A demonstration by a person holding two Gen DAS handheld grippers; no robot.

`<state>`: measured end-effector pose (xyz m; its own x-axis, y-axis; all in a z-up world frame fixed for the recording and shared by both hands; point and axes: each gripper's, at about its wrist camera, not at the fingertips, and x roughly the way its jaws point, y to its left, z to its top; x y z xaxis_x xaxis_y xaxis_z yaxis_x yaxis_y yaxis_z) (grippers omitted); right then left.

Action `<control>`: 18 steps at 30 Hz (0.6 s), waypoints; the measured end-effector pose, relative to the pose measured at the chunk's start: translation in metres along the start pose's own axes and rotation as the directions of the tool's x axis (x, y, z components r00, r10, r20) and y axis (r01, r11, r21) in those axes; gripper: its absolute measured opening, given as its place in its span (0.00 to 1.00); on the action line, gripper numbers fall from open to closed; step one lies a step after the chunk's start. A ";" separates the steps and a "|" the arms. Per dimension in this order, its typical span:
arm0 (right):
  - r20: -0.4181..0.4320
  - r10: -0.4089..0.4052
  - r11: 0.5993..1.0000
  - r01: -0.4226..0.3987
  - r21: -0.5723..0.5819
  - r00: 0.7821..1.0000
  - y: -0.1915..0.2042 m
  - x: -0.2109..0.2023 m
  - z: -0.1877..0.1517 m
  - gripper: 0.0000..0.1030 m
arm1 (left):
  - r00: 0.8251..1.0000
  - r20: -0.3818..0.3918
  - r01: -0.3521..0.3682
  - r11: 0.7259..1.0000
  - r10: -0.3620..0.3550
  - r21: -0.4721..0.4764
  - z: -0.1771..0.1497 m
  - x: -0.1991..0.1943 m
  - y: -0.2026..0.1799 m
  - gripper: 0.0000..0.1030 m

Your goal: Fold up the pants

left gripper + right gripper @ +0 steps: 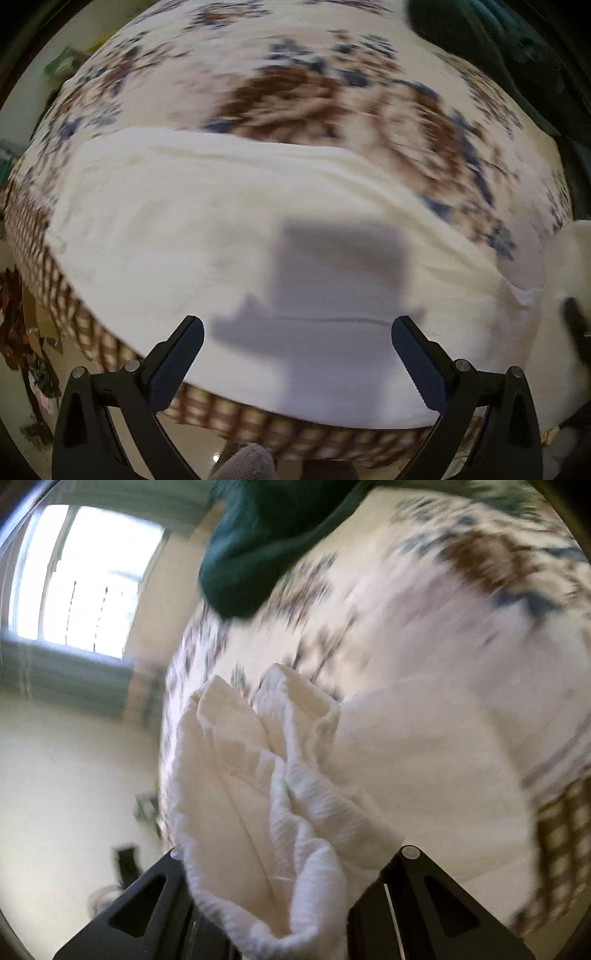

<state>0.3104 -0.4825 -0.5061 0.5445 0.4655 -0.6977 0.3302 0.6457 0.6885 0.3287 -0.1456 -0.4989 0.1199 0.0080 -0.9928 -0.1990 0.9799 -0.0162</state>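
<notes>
White pants (pixel 229 229) lie spread flat across a floral bedspread (pixel 295 92), reaching its near edge. My left gripper (pixel 297 332) is open and empty, hovering over the pants near the bed's front edge. In the right wrist view the pants' ribbed waistband end (pixel 280 775) is bunched up and lifted, running down between the jaws of my right gripper (pixel 284 919). The fingertips are hidden under the cloth, and the gripper looks shut on the pants. Both views are motion-blurred.
A dark green garment (pixel 258 542) lies on the far part of the bed; it also shows in the left wrist view (pixel 517 55). The bedspread has a checked border (pixel 258 424) at its front edge. A window (pixel 81 579) is on the left.
</notes>
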 end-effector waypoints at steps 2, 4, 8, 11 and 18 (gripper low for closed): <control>-0.054 -0.050 0.996 0.046 -0.073 0.997 0.020 0.043 -0.026 0.09 | 1.000 -0.001 -0.010 0.999 0.010 -0.036 0.000 0.003 0.029 1.00; -0.084 -0.098 0.987 0.086 -0.135 0.992 0.032 0.074 -0.048 0.09 | 1.000 -0.006 -0.014 0.997 0.013 -0.076 0.001 0.007 0.060 1.00; -0.181 -0.245 0.943 0.191 -0.273 0.952 0.056 0.133 -0.096 0.22 | 1.000 0.000 -0.015 0.994 0.015 -0.109 0.004 0.011 0.094 1.00; -0.258 -0.225 0.946 0.147 -0.290 0.939 0.074 0.144 -0.104 0.58 | 1.000 0.022 0.009 0.989 -0.006 -0.148 0.010 0.002 0.116 1.00; -0.243 -0.137 0.973 0.084 -0.217 0.960 0.077 0.065 -0.061 0.85 | 0.984 0.074 0.174 0.966 -0.163 -0.193 0.031 -0.019 0.110 1.00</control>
<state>0.3241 -0.3656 -0.5108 0.2901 0.5053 -0.8127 0.1996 0.7986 0.5678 0.3343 -0.0318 -0.4786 0.2222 -0.1367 -0.9654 -0.3590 0.9091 -0.2114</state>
